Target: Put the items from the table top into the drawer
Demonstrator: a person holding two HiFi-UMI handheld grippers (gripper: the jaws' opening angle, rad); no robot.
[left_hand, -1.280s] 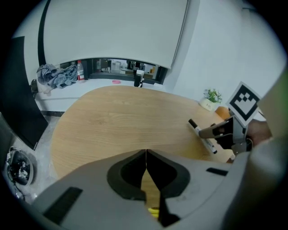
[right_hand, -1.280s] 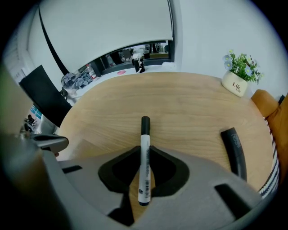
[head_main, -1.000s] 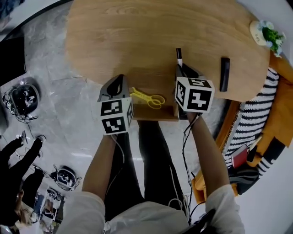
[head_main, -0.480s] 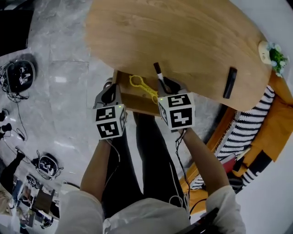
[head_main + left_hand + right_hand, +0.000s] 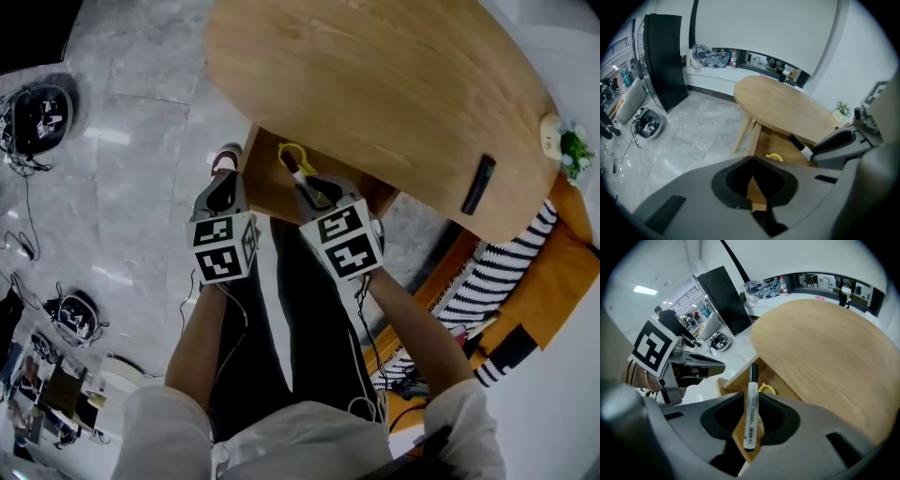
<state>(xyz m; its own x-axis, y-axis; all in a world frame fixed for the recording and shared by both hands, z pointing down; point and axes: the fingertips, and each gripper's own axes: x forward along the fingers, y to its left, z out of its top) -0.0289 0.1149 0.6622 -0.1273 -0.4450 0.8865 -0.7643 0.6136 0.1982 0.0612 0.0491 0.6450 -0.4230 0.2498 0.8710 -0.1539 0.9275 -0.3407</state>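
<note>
An open wooden drawer (image 5: pixel 265 180) sticks out from under the oval wooden table (image 5: pixel 375 84). Yellow scissors (image 5: pixel 292 152) lie inside it. My right gripper (image 5: pixel 314 187) hangs over the drawer, shut on a white marker with a black cap (image 5: pixel 751 408), which points into the drawer (image 5: pixel 740 380). Its jaws have just been opening a little, with the marker still between them. My left gripper (image 5: pixel 223 192) is shut and empty at the drawer's left front corner; its tips (image 5: pixel 752 161) meet. A black bar-shaped item (image 5: pixel 478 184) lies on the table near its right edge.
A small potted plant (image 5: pixel 569 145) stands at the table's far right end. A striped cloth on an orange seat (image 5: pixel 506 272) is to the right. Round black devices with cables (image 5: pixel 37 117) lie on the grey floor to the left.
My right gripper has carried the marker from the table's edge to over the open drawer, rolling as it went. The left gripper has shifted along with it beside the drawer.
</note>
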